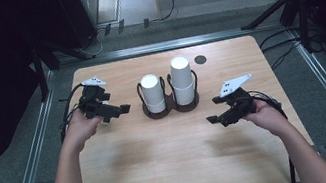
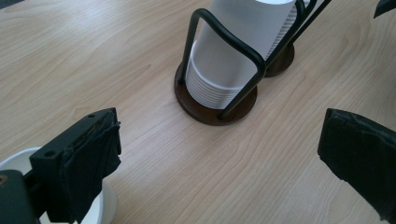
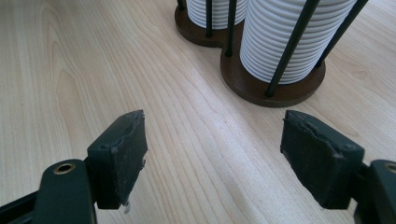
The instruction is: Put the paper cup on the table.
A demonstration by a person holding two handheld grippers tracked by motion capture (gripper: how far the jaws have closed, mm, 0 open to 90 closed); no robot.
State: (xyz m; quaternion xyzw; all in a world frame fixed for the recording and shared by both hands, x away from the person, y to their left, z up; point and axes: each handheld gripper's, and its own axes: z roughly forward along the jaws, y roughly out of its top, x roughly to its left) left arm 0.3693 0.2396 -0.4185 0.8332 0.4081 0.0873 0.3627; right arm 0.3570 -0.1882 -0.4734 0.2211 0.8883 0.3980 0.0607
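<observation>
Standing in a double wire holder [image 1: 169, 101] at the middle of the bench [image 1: 185, 169] are two stacks of white paper cups, a shorter left stack [image 1: 152, 93] and a taller right stack [image 1: 182, 80]. The cups are looking light, thin-walled and easily crushed, their nested rims forming fine ridges, so a gentle squeeze just below the top cup's rim, between the black uprights, is likely serving best; a hard pinch is risking a dent or lifting several cups at once. The holder is showing two round dark brown bases joined together, with slim black looped rods rising around each stack.

The left tool [image 1: 118, 110] is hovering left of the holder with its jaws standing wide apart and nothing between them; in the left gripper view a single white cup [image 2: 100, 210] is sitting on the bench just under its near jaw, apart from the stacks. The right tool [image 1: 217, 116] is resting low to the right of the holder, its padded black jaws also gaping wide and gripping nothing. The bench top is pale, smooth wood-grain laminate, probably offering little friction to a sliding cup.
</observation>
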